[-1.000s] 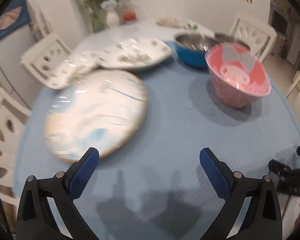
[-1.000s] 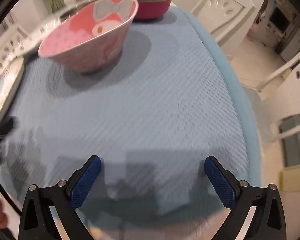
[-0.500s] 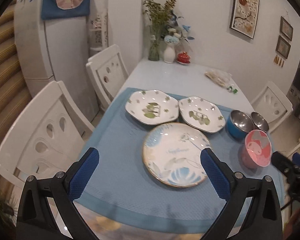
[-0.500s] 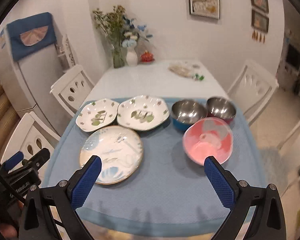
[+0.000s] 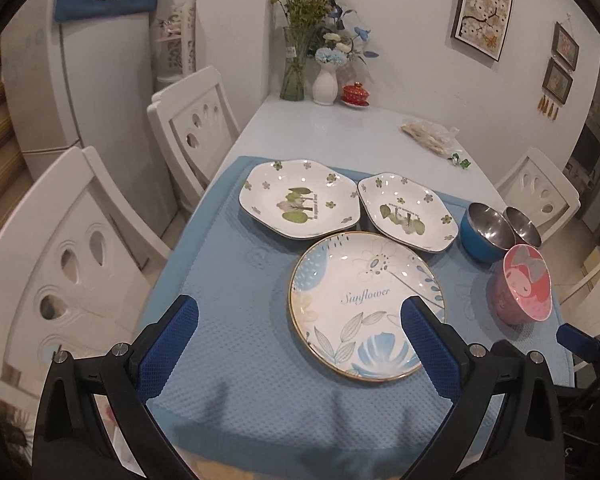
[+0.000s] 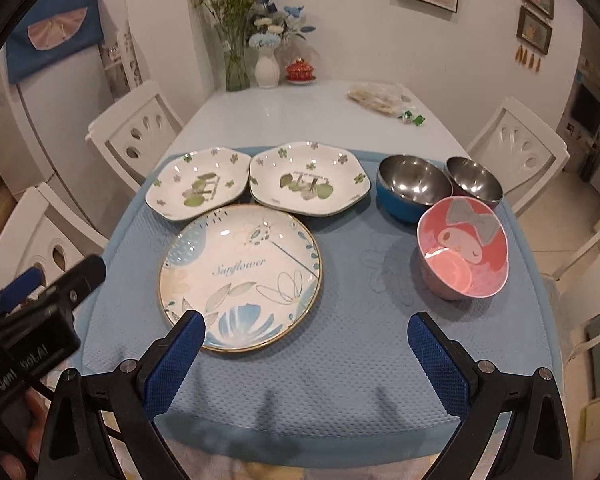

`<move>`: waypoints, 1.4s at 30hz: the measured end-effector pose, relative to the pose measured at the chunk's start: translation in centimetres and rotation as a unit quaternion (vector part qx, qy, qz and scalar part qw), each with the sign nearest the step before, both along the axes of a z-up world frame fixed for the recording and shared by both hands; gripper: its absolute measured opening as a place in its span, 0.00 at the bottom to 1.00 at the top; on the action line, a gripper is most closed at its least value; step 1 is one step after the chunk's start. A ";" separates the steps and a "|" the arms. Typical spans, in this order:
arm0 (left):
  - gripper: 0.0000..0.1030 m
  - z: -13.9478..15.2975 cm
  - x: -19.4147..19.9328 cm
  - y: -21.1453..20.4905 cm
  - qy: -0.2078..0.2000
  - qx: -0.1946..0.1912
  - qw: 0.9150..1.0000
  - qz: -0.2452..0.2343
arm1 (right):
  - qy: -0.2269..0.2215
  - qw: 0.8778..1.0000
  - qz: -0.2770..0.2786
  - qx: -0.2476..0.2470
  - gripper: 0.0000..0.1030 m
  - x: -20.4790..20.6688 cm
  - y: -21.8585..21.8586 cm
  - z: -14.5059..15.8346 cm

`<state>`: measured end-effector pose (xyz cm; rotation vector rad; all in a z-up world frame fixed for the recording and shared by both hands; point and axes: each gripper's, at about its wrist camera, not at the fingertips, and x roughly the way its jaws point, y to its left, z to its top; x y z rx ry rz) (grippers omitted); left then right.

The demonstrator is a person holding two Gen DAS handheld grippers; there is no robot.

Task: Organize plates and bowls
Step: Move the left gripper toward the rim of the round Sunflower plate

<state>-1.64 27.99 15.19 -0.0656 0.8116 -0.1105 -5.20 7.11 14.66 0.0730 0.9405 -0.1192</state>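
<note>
A round "Sunflower" plate [image 5: 364, 300] [image 6: 240, 272] lies on the blue mat [image 5: 240, 280] [image 6: 360, 292]. Behind it sit two hexagonal white plates with green leaves, one on the left [image 5: 298, 198] [image 6: 198, 188] and one on the right [image 5: 406, 210] [image 6: 310, 182]. To the right stand a blue steel bowl [image 5: 486, 232] [image 6: 410, 192], a dark red steel bowl [image 5: 522, 230] [image 6: 474, 180] and a pink cartoon bowl [image 5: 524, 290] [image 6: 462, 246]. My left gripper [image 5: 300, 328] and right gripper [image 6: 306, 338] are both open and empty, raised above the mat's near edge.
White chairs [image 5: 196, 128] [image 6: 516, 148] stand on both sides of the table. At the far end are flower vases [image 6: 266, 64], a red lidded cup [image 6: 300, 70] and a plastic bag [image 6: 376, 98]. A fridge [image 5: 60, 92] stands on the left.
Both grippers have pulled back and up from close over the mat to a high view of the whole table. The dishes have not moved. Both stay open.
</note>
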 end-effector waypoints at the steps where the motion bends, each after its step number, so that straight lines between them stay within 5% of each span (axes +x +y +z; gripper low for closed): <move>1: 0.98 -0.2 0.2 0.0 0.003 -0.003 1.000 -0.001 | 0.005 1.000 -0.003 -0.003 0.99 0.3 0.0 -0.3; 22: 0.98 -1.9 1.9 0.0 0.043 -0.005 0.999 -0.011 | 0.046 0.999 -0.017 0.011 0.99 1.8 -1.2 -2.5; 42: 0.98 -2.1 2.5 -0.6 0.039 -0.001 0.999 -0.021 | 0.063 0.998 -0.024 0.015 0.99 3.0 -1.4 -3.2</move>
